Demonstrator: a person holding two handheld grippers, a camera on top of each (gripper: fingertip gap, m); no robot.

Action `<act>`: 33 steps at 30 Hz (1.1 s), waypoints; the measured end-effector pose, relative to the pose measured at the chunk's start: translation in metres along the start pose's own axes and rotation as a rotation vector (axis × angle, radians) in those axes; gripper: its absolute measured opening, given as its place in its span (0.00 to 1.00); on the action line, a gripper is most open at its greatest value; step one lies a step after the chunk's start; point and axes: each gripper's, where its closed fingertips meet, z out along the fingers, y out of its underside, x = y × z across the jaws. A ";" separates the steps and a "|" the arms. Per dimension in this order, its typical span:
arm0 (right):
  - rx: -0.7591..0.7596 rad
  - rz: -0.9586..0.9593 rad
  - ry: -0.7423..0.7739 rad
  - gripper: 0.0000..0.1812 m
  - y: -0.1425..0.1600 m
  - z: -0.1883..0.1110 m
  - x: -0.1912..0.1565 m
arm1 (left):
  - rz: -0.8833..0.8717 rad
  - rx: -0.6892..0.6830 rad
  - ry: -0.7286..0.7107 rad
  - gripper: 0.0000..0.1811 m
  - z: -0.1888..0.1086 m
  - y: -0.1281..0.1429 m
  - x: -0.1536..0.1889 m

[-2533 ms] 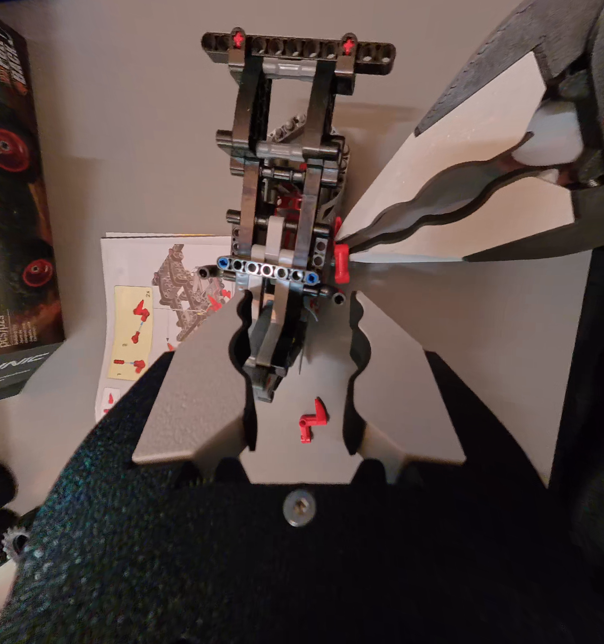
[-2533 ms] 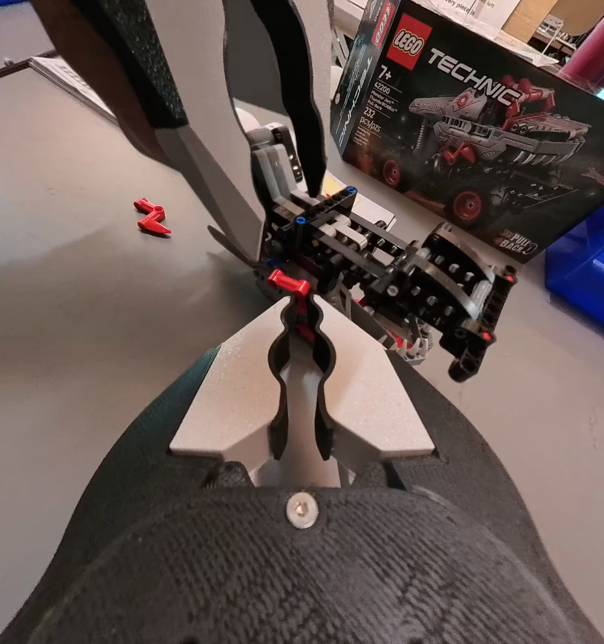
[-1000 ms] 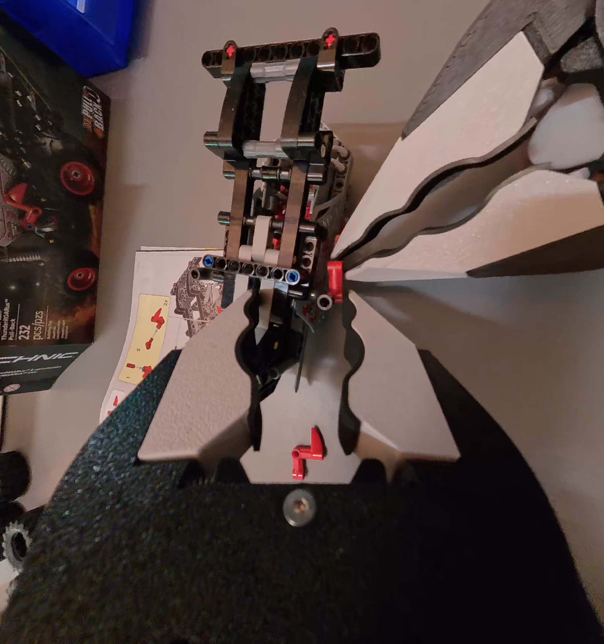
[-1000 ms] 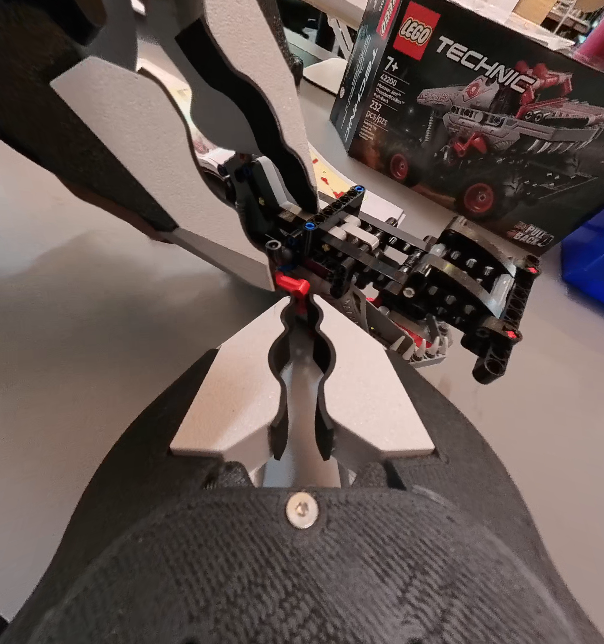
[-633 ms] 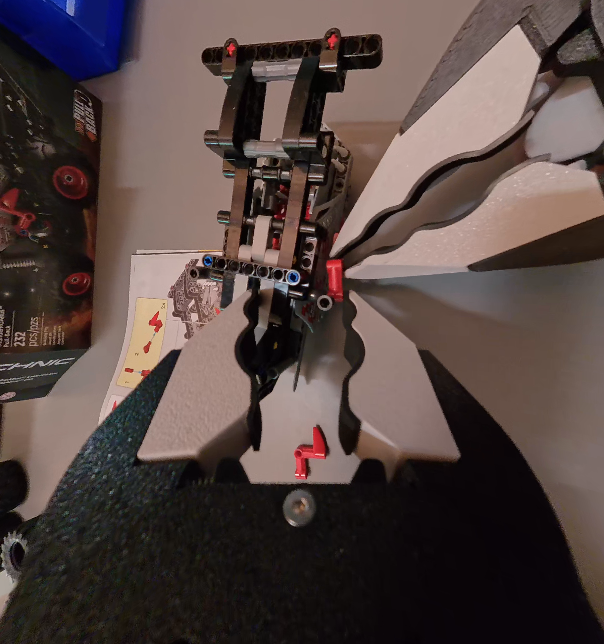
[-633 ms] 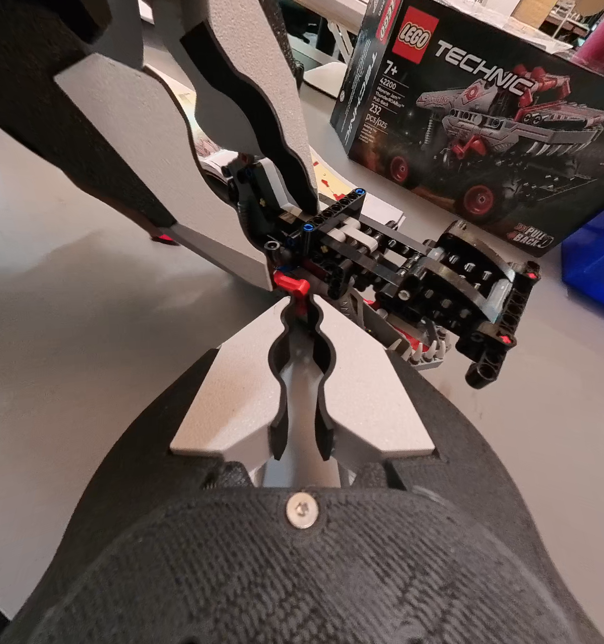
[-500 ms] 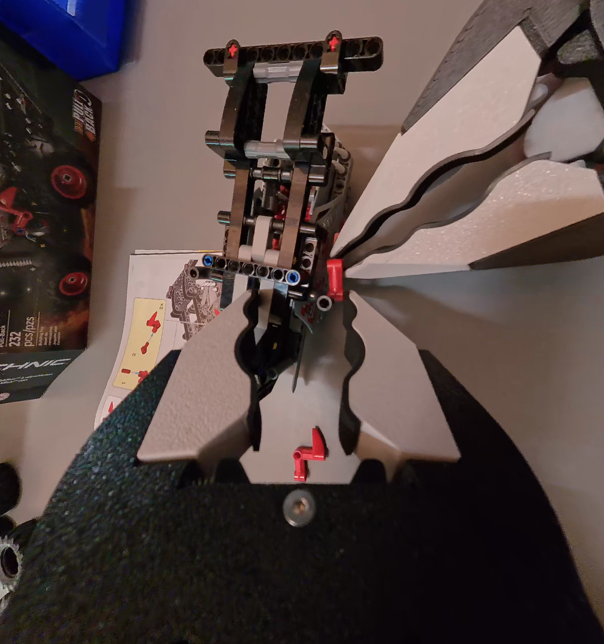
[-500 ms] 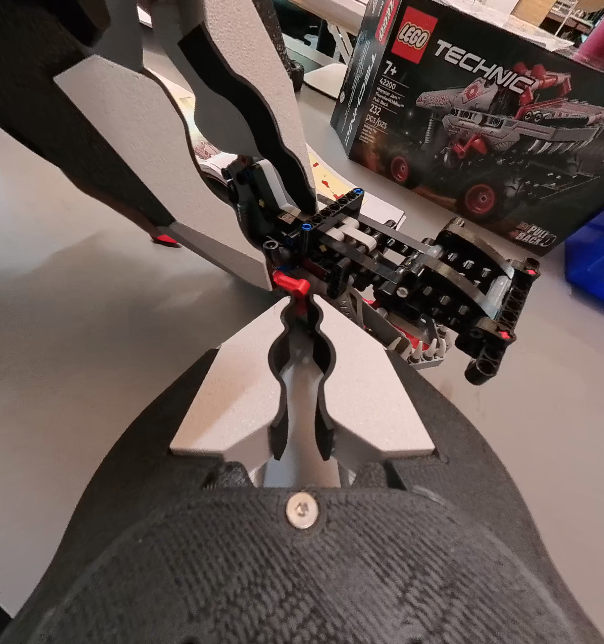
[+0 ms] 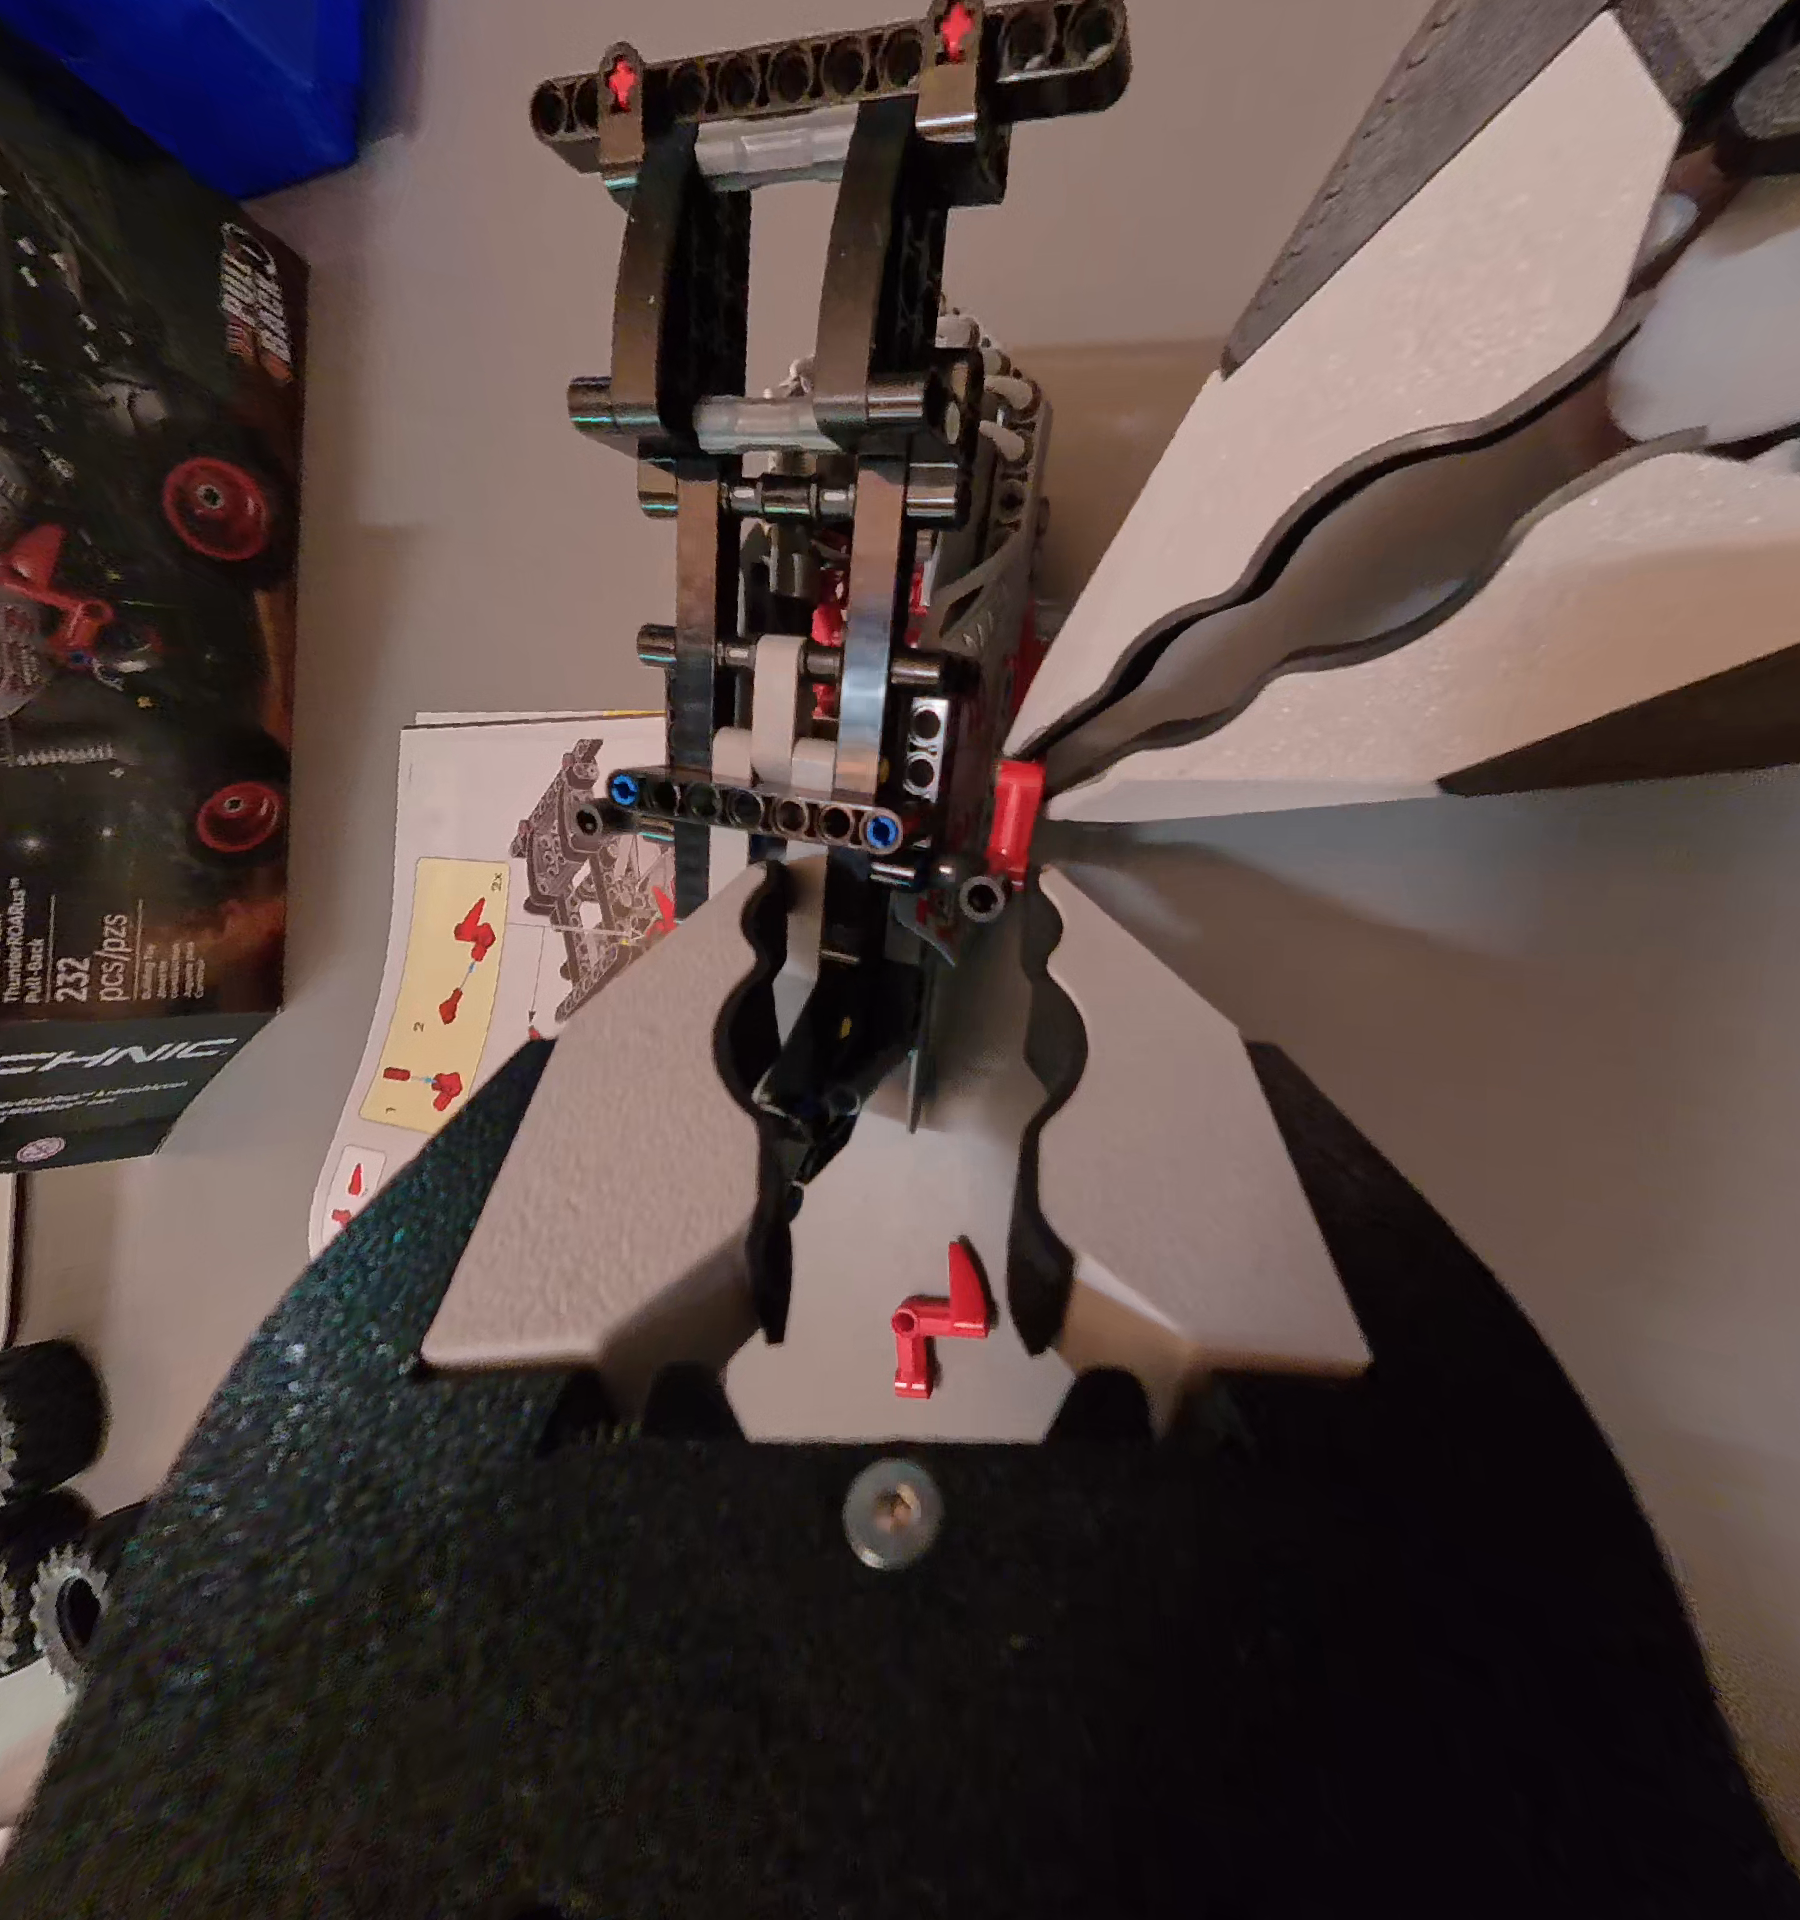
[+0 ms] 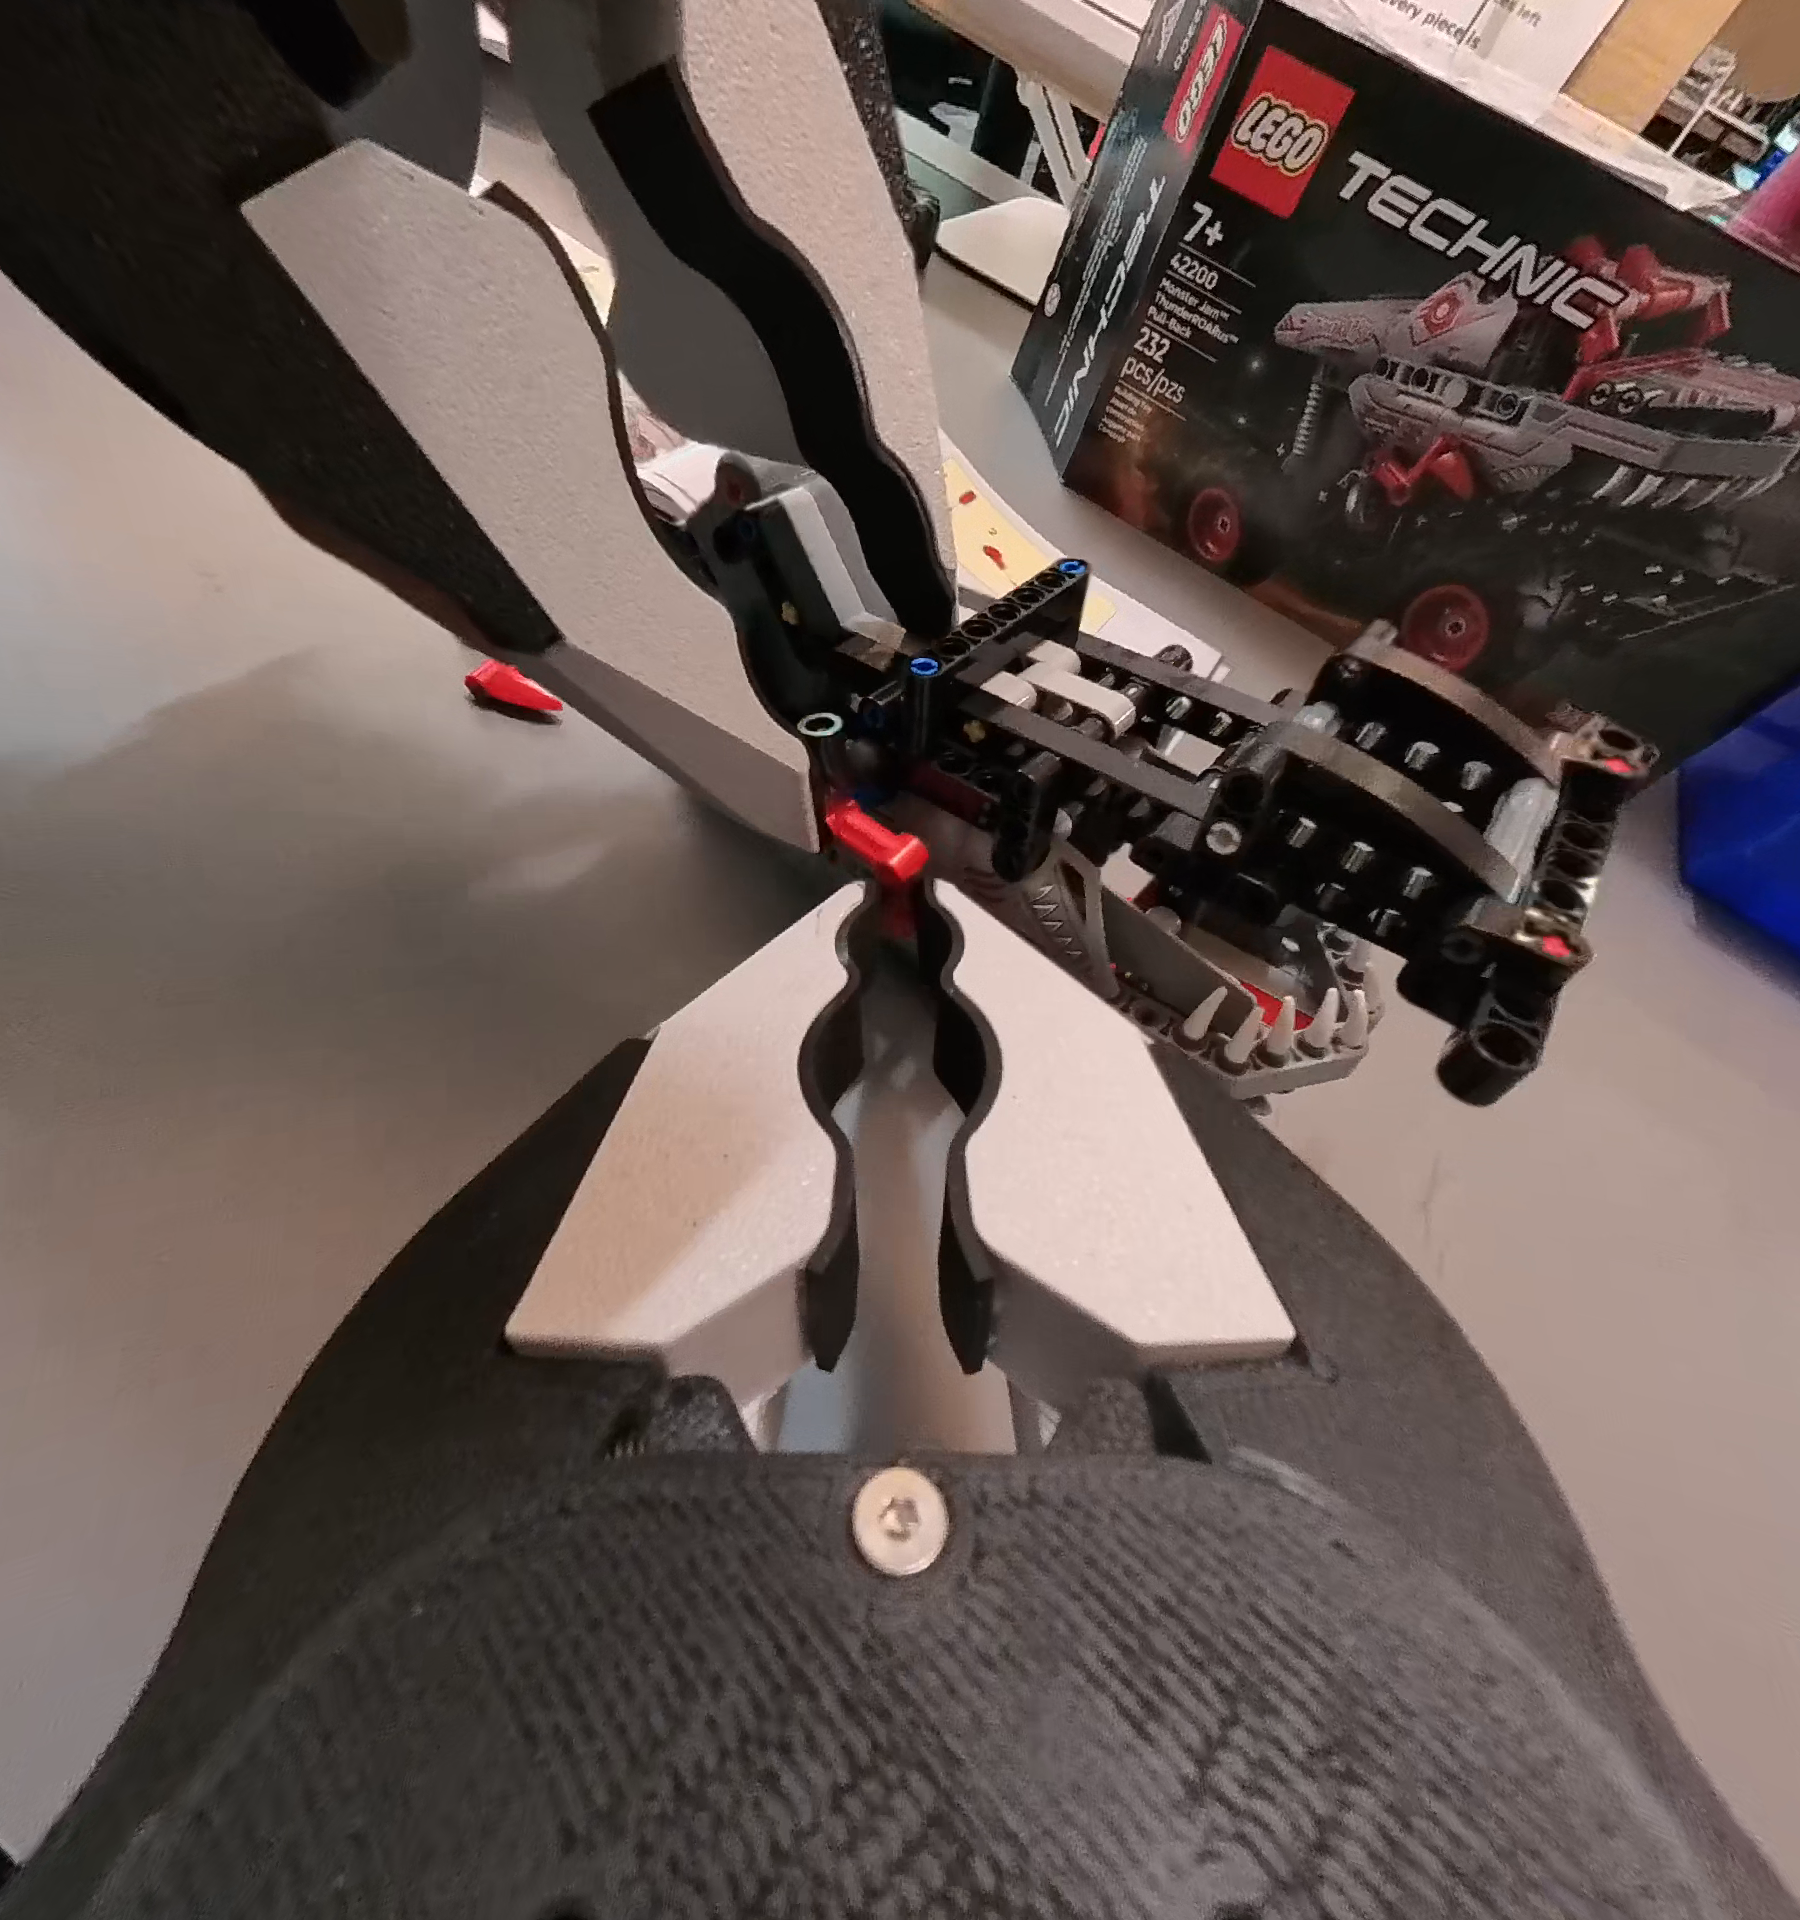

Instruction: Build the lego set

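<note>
The black and grey lego chassis point(image 9: 792, 468) hangs above the table, long axis pointing away from me. My left gripper point(image 9: 901, 894) is shut on its near end; the right wrist view shows this gripper point(image 10: 870, 727) clamping the grey and black end block. My right gripper point(image 10: 896, 894) is shut on a small red piece point(image 10: 875, 836) that touches the chassis point(image 10: 1291, 790) at its side. In the left wrist view the right gripper point(image 9: 1031, 795) comes in from the right with the red piece point(image 9: 1015, 821). A second red angled piece point(image 9: 937, 1325) lies loose on the table.
The set's box point(image 9: 96, 623) stands at the left, also seen in the right wrist view point(image 10: 1447, 343). An open instruction booklet point(image 9: 480, 935) lies under the chassis. Black tyres point(image 9: 13, 1507) sit at the lower left. A blue bin point(image 10: 1779, 800) is beyond the box. My two grippers' fingertips are within a few centimetres of each other.
Both grippers and the chassis have risen and shifted a little since 2.5 s ago, with the chassis tilted slightly. Both holds are the same, the red piece still against the chassis side.
</note>
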 end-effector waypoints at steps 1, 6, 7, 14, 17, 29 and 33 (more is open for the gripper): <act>0.002 -0.010 0.000 0.03 0.000 0.000 0.000 | 0.002 0.000 0.000 0.24 0.000 0.000 0.000; 0.018 -0.045 0.007 0.03 -0.002 0.000 0.001 | 0.004 0.018 0.012 0.24 0.000 0.000 -0.001; 0.021 -0.044 0.002 0.03 -0.002 0.000 0.001 | 0.005 0.020 0.012 0.24 0.000 0.000 -0.001; 0.030 -0.099 -0.014 0.03 -0.001 0.000 0.001 | 0.000 0.022 0.002 0.23 0.001 -0.001 -0.002; 0.033 -0.142 -0.001 0.03 -0.001 0.001 0.001 | -0.005 0.019 -0.001 0.23 0.002 -0.001 -0.003; 0.092 -0.452 0.155 0.06 -0.008 0.004 0.006 | -0.035 0.011 0.023 0.22 0.002 -0.004 -0.004; 0.075 -0.565 0.222 0.06 -0.008 0.005 0.010 | -0.051 0.012 0.019 0.22 0.004 -0.005 -0.005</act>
